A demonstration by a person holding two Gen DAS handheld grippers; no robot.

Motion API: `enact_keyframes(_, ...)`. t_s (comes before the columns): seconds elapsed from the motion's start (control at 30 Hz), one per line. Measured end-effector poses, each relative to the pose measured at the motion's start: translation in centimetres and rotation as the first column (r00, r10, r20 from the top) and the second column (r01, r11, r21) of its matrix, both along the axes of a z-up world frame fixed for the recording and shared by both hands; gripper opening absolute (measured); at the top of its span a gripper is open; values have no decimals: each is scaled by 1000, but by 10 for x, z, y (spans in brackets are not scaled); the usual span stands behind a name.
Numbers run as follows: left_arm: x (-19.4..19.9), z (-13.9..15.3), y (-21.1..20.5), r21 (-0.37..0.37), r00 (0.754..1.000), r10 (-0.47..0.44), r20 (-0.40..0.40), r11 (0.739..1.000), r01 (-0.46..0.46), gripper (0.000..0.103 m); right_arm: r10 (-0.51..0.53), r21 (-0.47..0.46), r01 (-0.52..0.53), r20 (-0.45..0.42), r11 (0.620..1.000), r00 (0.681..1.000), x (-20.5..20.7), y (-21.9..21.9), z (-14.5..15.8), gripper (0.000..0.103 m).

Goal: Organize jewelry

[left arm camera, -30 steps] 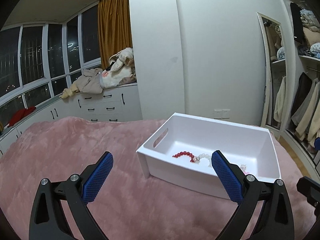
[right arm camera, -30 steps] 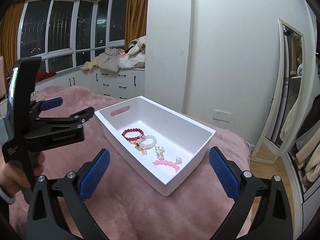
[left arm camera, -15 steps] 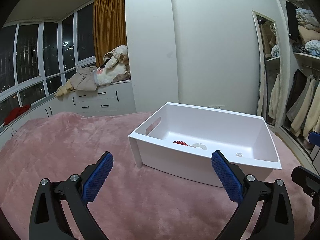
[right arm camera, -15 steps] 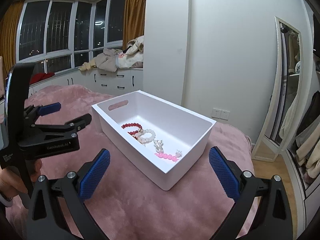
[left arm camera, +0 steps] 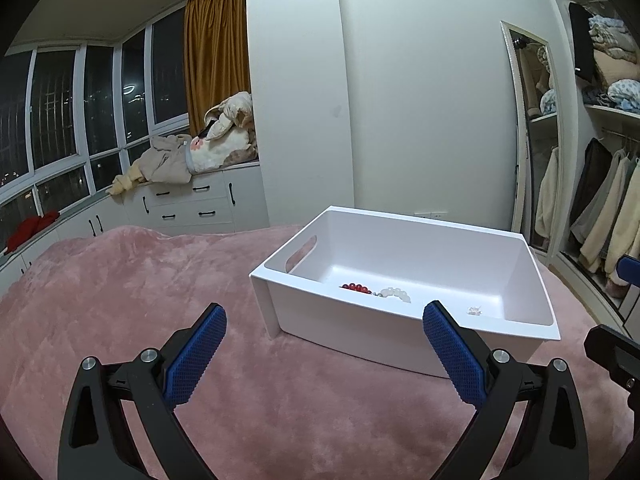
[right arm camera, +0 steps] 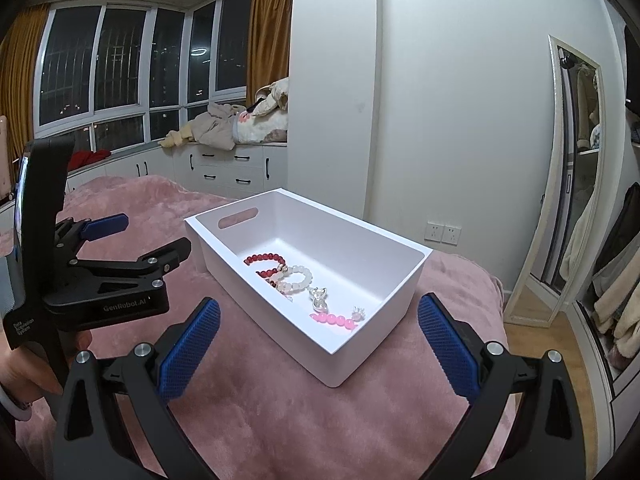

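A white plastic bin stands on the pink blanket; it also shows in the left wrist view. Inside lie a red bead bracelet, a white bead bracelet, a silver pendant and a pink bead bracelet. The left wrist view shows only the red beads, white beads and a small clear piece over the near wall. My left gripper is open and empty, short of the bin. My right gripper is open and empty before the bin's near corner.
The pink fuzzy blanket covers the bed. The left gripper's body shows at the left in the right wrist view. White drawers with piled clothes stand under the windows. A mirror and open wardrobe are at the right.
Both grippers have pulled back and lowered a little, so the bin looks further off and less of its floor shows in the left wrist view. Both stay open.
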State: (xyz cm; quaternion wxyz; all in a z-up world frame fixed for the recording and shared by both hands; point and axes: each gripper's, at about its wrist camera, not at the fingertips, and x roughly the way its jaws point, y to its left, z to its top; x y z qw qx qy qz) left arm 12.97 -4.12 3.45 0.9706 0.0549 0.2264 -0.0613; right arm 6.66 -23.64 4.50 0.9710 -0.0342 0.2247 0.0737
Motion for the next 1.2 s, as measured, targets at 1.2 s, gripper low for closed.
enact_keyframes(1.2, 4, -5, 1, -35, 999, 24, -21, 999, -24, 100, -1, 6, 0, 15, 1000, 1000, 3, 0, 1, 98)
